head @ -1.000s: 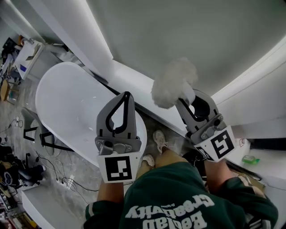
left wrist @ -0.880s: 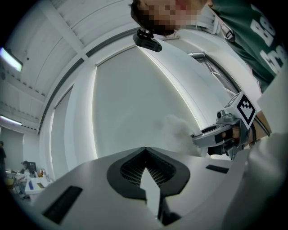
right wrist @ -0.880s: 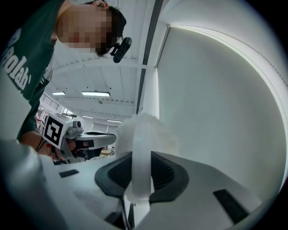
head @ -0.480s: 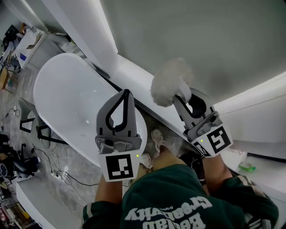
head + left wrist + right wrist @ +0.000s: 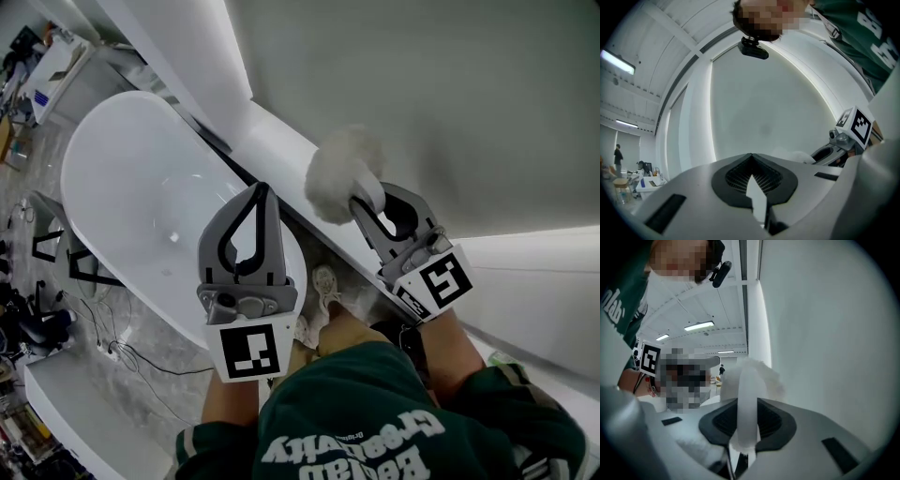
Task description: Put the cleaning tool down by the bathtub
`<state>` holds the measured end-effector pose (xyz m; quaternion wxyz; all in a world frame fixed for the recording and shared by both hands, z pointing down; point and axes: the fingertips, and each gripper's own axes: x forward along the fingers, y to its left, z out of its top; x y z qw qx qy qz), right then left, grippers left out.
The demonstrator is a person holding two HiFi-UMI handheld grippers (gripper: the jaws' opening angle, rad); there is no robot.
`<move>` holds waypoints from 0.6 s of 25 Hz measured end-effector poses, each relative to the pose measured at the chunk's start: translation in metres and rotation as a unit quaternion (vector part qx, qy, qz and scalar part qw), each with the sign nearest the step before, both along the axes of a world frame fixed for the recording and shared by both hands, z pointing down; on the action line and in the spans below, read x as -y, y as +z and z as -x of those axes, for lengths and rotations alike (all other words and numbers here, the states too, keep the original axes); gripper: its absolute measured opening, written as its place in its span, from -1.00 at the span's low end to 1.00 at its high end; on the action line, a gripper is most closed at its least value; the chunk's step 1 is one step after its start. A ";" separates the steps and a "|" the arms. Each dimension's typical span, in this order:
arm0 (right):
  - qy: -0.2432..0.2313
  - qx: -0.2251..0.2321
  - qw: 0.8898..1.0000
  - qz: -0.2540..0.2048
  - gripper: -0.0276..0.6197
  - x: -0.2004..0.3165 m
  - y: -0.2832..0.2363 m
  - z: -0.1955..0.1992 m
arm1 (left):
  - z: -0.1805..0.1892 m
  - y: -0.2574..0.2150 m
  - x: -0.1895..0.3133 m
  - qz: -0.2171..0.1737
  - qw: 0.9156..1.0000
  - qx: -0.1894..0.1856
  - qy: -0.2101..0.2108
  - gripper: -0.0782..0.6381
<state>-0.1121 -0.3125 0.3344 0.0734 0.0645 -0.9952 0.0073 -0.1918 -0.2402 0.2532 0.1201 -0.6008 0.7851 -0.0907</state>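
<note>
The cleaning tool, a fluffy white duster head (image 5: 339,173) on a white handle (image 5: 746,399), sticks out of my right gripper (image 5: 361,202), which is shut on the handle. In the head view the tool hangs over the white ledge (image 5: 281,141) between the grey wall and the white bathtub (image 5: 131,178). My left gripper (image 5: 260,187) is over the tub's near end, its jaws shut with nothing between them. In the left gripper view that gripper (image 5: 751,155) faces the wall, with the right gripper's marker cube (image 5: 855,124) at the right.
My shoes (image 5: 325,281) stand on the floor between tub and ledge. Cables and black stands (image 5: 56,272) lie on the floor left of the tub. A grey wall (image 5: 450,94) rises right behind the ledge. A distant person (image 5: 618,154) stands across the room.
Both grippers have sunk. The right one with the duster has shifted left in the picture, closer over the ledge. The jaws look unchanged.
</note>
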 end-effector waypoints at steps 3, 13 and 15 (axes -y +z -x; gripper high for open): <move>-0.007 -0.029 1.000 0.002 -0.64 0.006 0.018 0.018 | 0.013 0.005 0.006 0.002 1.000 -0.011 -0.011 -0.77; -0.019 -0.134 0.991 0.007 -0.64 0.036 0.106 0.062 | 0.052 0.032 0.014 -0.006 0.999 -0.018 -0.049 -0.77; -0.025 -0.154 0.988 0.012 -0.64 0.039 0.125 0.070 | 0.061 0.038 0.016 -0.004 0.998 -0.024 -0.059 -0.77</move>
